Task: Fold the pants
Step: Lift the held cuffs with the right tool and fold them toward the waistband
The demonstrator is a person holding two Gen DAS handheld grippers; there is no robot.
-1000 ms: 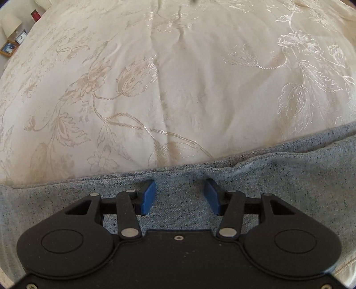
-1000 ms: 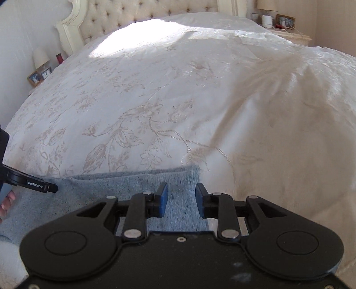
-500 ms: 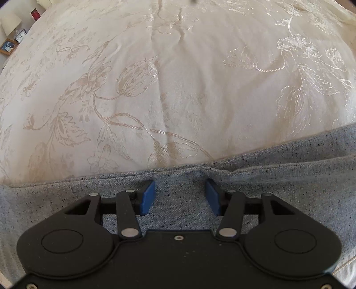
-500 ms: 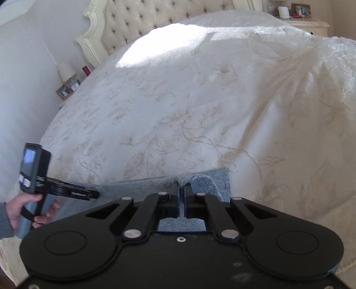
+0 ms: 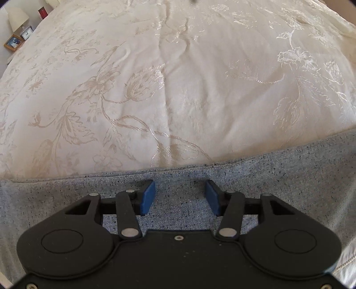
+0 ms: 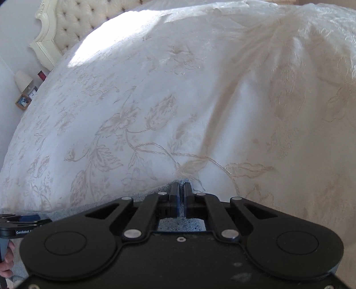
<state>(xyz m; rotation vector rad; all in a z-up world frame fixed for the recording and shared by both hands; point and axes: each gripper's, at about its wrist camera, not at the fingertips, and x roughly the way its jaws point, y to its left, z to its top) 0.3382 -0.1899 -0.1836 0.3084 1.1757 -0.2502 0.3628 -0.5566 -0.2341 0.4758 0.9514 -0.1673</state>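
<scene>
**Right hand-held gripper clenched on pants edge, left one spread above the cloth**

Right hand-held gripper (image 6: 181,195): blue pads drawn nearly together, pinching a raised bit of the grey-blue pants (image 6: 180,224) at their far edge. Only a sliver of speckled cloth seen between the pads, plus a patch below them through the frame. Pointed steeply down at the bed.

Left hand-held gripper (image 5: 180,196): released, blue pads (image 5: 148,195) set well apart, nothing between them. Poised over the pants (image 5: 278,184) near their upper edge; contact with the cloth hard to judge. Seen also at the left margin of the right wrist view (image 6: 24,222), gripped by a person's hand (image 6: 7,264).

Pants: grey-blue flecked knit, spread flat along the near side of the bed, forming a wide band across the lower part of the left wrist view. Upper edge a long, slightly wavy line with a faint seam, rising toward the right.

Beyond: cream bedspread (image 5: 178,89) with woven floral pattern, lightly creased. Tufted headboard (image 6: 73,24) at the far end; lamp (image 5: 17,19) and picture frame (image 5: 13,42) beside the bed.
</scene>
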